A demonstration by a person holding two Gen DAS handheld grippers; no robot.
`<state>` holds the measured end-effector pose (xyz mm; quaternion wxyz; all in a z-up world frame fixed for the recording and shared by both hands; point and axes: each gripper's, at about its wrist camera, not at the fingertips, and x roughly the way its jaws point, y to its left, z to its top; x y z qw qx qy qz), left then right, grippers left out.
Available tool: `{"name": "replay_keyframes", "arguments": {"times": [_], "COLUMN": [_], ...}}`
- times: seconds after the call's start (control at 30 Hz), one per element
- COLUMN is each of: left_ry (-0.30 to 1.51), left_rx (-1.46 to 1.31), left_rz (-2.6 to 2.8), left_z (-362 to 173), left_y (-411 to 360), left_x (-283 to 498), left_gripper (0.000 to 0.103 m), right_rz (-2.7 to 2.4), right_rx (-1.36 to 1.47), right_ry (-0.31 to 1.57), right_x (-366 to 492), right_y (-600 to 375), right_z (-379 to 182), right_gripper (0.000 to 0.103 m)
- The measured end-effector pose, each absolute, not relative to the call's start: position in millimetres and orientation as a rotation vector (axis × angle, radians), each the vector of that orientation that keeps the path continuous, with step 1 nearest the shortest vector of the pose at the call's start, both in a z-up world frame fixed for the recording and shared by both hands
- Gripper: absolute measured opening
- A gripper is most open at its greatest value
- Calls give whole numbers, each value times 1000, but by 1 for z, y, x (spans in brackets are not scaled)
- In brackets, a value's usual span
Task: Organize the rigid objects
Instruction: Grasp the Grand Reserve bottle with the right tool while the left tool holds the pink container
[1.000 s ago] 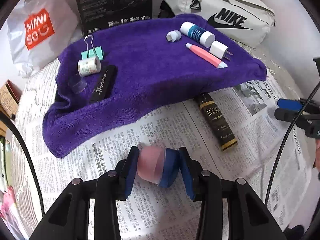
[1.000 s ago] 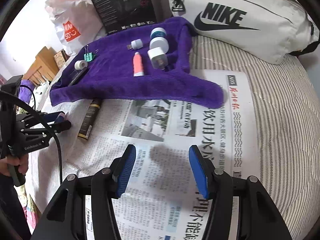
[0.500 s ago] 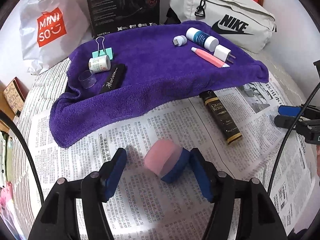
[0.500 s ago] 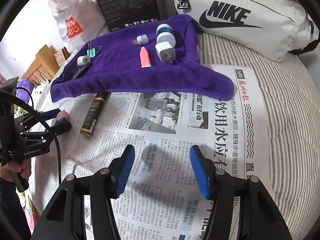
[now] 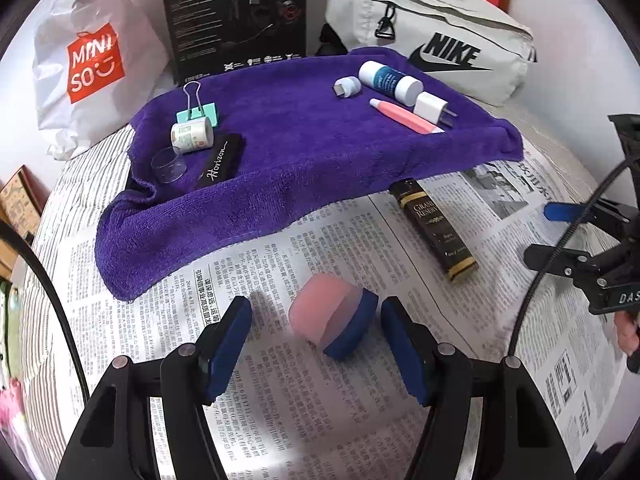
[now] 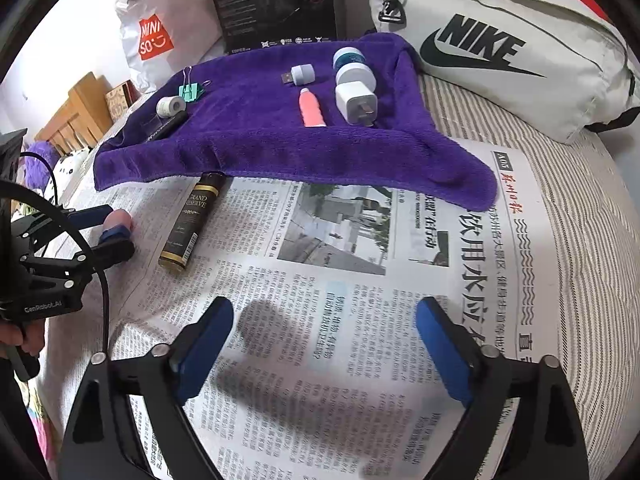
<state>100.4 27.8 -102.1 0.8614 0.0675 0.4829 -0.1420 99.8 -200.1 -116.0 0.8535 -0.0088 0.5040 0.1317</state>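
Observation:
A pink and blue round jar (image 5: pixel 332 320) lies on its side on the newspaper (image 5: pixel 320 400), between the fingers of my left gripper (image 5: pixel 316 340). That gripper is open and neither pad presses on the jar. The same jar (image 6: pixel 118 224) shows in the right wrist view, inside the left gripper (image 6: pixel 106 232). My right gripper (image 6: pixel 324 344) hangs over bare newspaper with nothing between its fingers, and its jaws are opening wide. A dark "Grand Reserve" bottle (image 5: pixel 438 228) lies on the paper beside the purple towel (image 5: pixel 300 160).
On the towel lie a green binder clip (image 5: pixel 198 114), a white roll (image 5: pixel 192 136), a clear cap (image 5: pixel 168 164), a black bar (image 5: pixel 220 162), a USB plug (image 5: pixel 346 87), a white-blue bottle (image 5: pixel 390 80), a pink tube (image 5: pixel 402 116) and a white charger (image 5: pixel 432 108). A Nike bag (image 5: pixel 440 44), black box (image 5: pixel 236 16) and Miniso bag (image 5: pixel 92 64) stand behind.
My left gripper opened and let go of the pink and blue jar, which now rests on the newspaper. The right gripper's jaws spread much wider and it shifted slightly.

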Motion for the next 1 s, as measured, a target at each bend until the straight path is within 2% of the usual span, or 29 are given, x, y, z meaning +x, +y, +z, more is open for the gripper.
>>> {"name": "replay_keyframes", "arguments": {"times": [0.23,0.3,0.37,0.4,0.7,0.83,1.0], "left_ry": [1023,1022,1024,1026,1028,1023,1037], "left_rx": [165,176,193,198,172,198,187], "left_rz": [-319,-347,-380,-389,-350,-348,-382], "left_z": [-100,-99,-98,-97,-98,-99,-98], "left_y": [28,26,24,23,17,16,19], "left_x": [100,100,100,101,101,102,106], "left_gripper": [62,56,41,40,40,47,47], "right_rz": [246,250,256,257,252,259,265], "right_rx": [-23,-30,-36,-36,-49,-47,-33], "right_ry": [1041,1047,1054,1058,1053,1065,1071], "right_x": [96,95,94,93,90,90,88], "right_y": [-198,-198,-198,-199,-197,-198,-201], "right_z": [-117,-116,-116,-116,-117,-116,-115], "right_gripper": [94,94,94,94,94,94,94]}}
